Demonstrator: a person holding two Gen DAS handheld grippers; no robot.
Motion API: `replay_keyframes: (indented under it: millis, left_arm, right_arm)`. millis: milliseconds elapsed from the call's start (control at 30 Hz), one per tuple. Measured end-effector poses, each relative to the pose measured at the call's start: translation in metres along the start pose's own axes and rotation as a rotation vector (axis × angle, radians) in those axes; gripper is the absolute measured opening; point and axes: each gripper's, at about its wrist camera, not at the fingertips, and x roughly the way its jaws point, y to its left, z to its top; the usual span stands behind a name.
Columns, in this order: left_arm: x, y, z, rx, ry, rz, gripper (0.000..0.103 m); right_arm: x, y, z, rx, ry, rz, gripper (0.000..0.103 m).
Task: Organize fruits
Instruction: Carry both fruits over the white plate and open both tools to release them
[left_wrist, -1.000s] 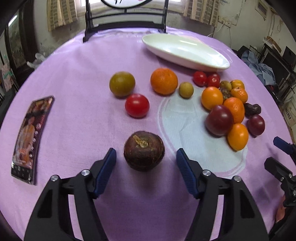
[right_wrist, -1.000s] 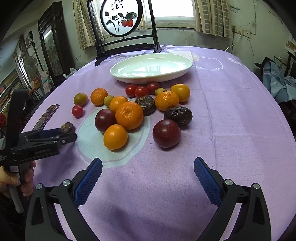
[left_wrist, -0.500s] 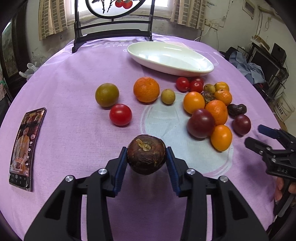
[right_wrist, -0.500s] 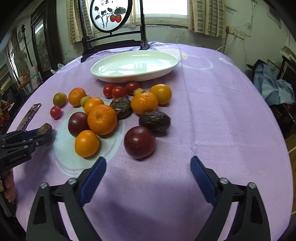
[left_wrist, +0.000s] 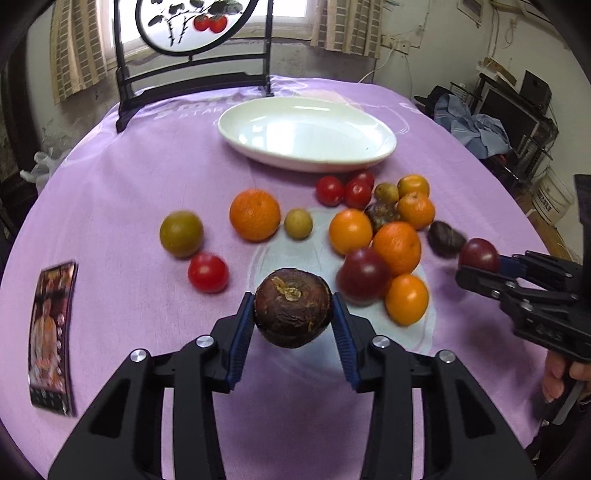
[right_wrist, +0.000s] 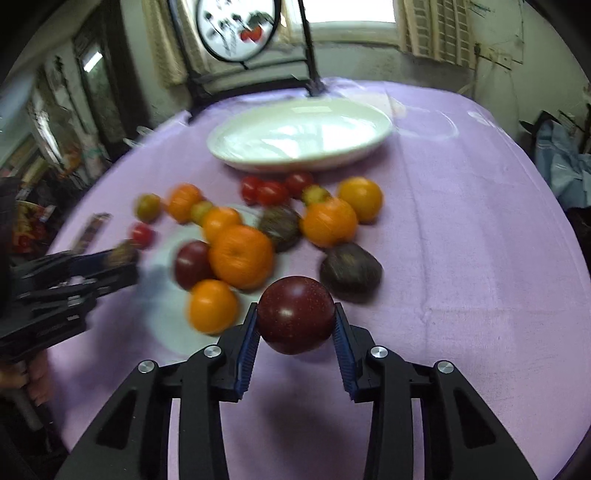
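Observation:
My left gripper (left_wrist: 293, 321) is shut on a dark brown mangosteen (left_wrist: 293, 306) and holds it above the purple cloth. My right gripper (right_wrist: 295, 326) is shut on a dark red plum (right_wrist: 295, 314), lifted off the cloth; it also shows at the right of the left wrist view (left_wrist: 478, 256). A white oval plate (left_wrist: 306, 133) stands empty at the back. Loose oranges (left_wrist: 255, 214), red tomatoes (left_wrist: 208, 272), a second plum (left_wrist: 362, 273) and small green fruits (left_wrist: 181, 233) lie between the grippers and the plate.
A phone (left_wrist: 50, 332) lies at the table's left edge. A dark chair (left_wrist: 192, 85) with a round painted panel stands behind the table. A wrinkled dark fruit (right_wrist: 351, 271) lies just beyond my right gripper. Clutter stands past the table's right side.
My left gripper closed on the mangosteen and lifted it. My right gripper moved forward, closed on the dark red plum and raised it.

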Motion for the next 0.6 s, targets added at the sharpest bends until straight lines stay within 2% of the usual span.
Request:
replay_keyframes:
  millis: [133, 233, 400, 600]
  left_arm:
    - [0.002, -0.007, 0.045, 0.033, -0.037, -0.004, 0.041]
    - [0.019, -0.009, 0.086, 0.03, -0.05, 0.033, 0.041]
    - [0.074, 0.005, 0.142, -0.024, -0.012, 0.106, 0.041]
    - [0.128, 0.016, 0.166, -0.059, 0.065, 0.121, 0.041]
  right_arm:
    - [-0.005, 0.003, 0.042, -0.068, -0.099, -0.056, 0.039]
    - [0.014, 0.004, 0.076, -0.092, -0.117, -0.096, 0.039]
    - [0.065, -0.001, 0.119, -0.096, -0.074, -0.108, 0.039]
    - [0.116, -0.014, 0.143, -0.061, 0.015, -0.121, 0.04]
